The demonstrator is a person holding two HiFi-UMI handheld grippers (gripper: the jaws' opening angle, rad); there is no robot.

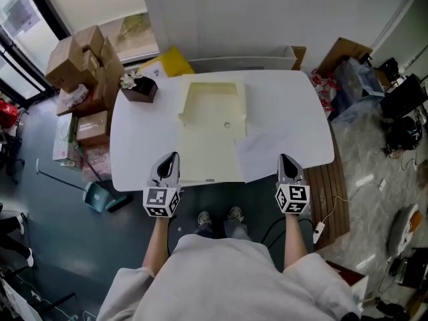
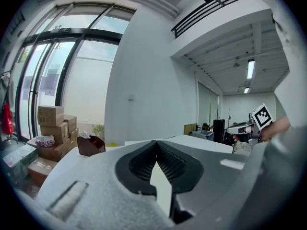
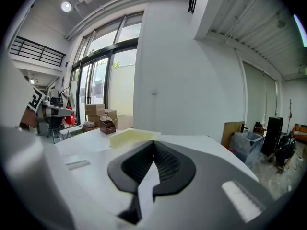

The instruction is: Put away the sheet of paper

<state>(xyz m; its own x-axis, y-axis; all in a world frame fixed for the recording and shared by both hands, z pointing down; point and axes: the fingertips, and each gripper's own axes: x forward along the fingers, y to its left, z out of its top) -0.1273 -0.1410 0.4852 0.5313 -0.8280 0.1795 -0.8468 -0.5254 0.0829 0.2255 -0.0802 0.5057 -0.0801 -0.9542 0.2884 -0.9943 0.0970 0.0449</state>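
Note:
A white sheet of paper (image 1: pixel 266 151) lies flat on the white table (image 1: pixel 140 152), right of centre, and its left edge touches a cream open folder (image 1: pixel 210 129). The folder's raised tray part is at the back and also shows in the right gripper view (image 3: pixel 132 137). My left gripper (image 1: pixel 172 158) hovers at the table's front edge by the folder's front left corner, its jaws shut and empty (image 2: pixel 156 145). My right gripper (image 1: pixel 286 158) sits at the front edge by the sheet's near right corner, also shut on nothing (image 3: pixel 154 145).
A brown box holding white flowers (image 1: pixel 138 85) stands on the table's back left corner. Cardboard boxes (image 1: pixel 83 65) are stacked on the floor to the left, with a dustpan (image 1: pixel 100 196) below them. Bags and clutter (image 1: pixel 358 79) lie to the right. A wooden panel (image 1: pixel 331 199) sits by the table's right front.

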